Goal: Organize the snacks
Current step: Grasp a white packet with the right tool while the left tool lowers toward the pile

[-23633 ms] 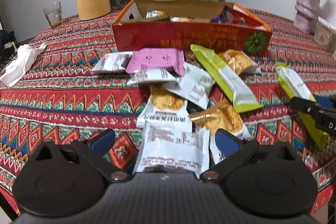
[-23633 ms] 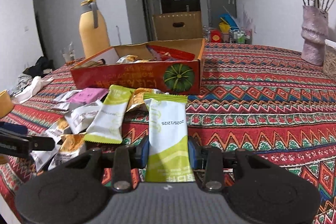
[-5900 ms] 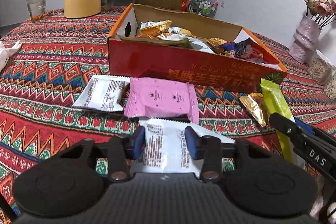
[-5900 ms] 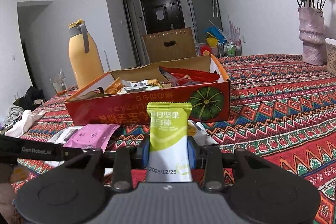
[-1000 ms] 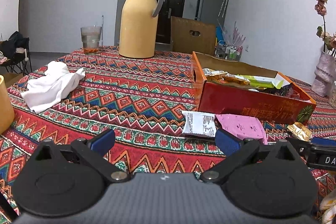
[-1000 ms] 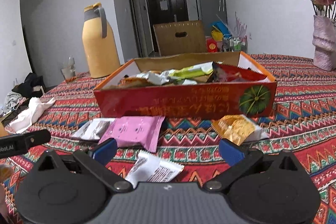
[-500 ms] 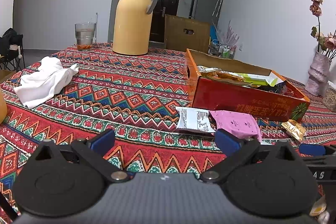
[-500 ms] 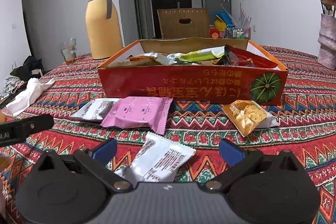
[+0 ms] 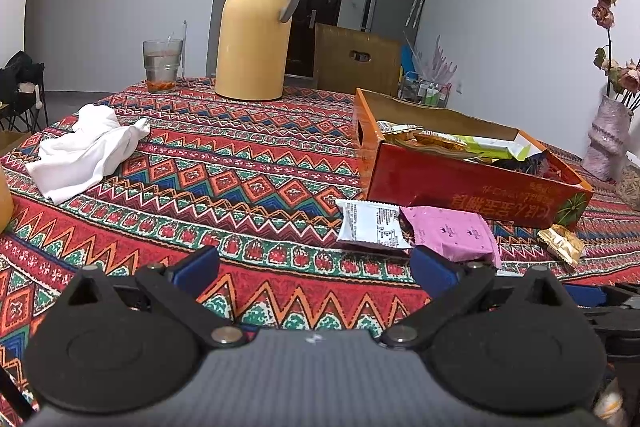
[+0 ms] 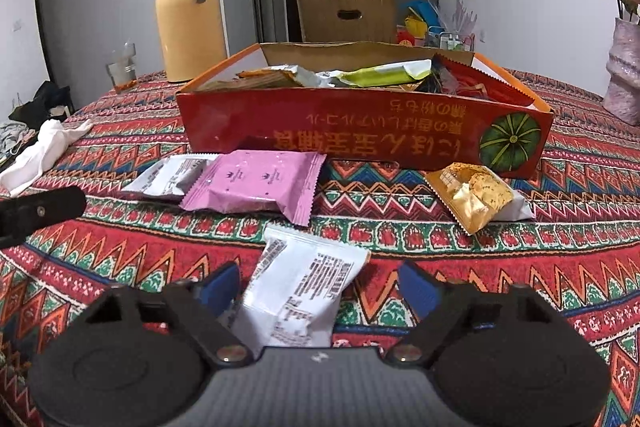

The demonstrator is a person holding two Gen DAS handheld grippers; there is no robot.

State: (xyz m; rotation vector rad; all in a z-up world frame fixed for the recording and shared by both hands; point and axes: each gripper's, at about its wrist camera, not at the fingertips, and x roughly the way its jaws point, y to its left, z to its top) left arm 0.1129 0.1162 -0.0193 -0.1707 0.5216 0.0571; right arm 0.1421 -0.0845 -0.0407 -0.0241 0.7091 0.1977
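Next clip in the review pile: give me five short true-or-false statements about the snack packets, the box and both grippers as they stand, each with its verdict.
1. The right gripper is open, with a white printed snack packet lying between its fingers. True.
2. The pink square snack packet lies inside the red cardboard box. False: it lies on the patterned tablecloth in front of the box.
3. The left gripper is shut on a packet. False: it is open and holds nothing.
4. A green-and-white packet lies in the box. True.
5. The yellow thermos jug lies tipped over. False: it stands upright.
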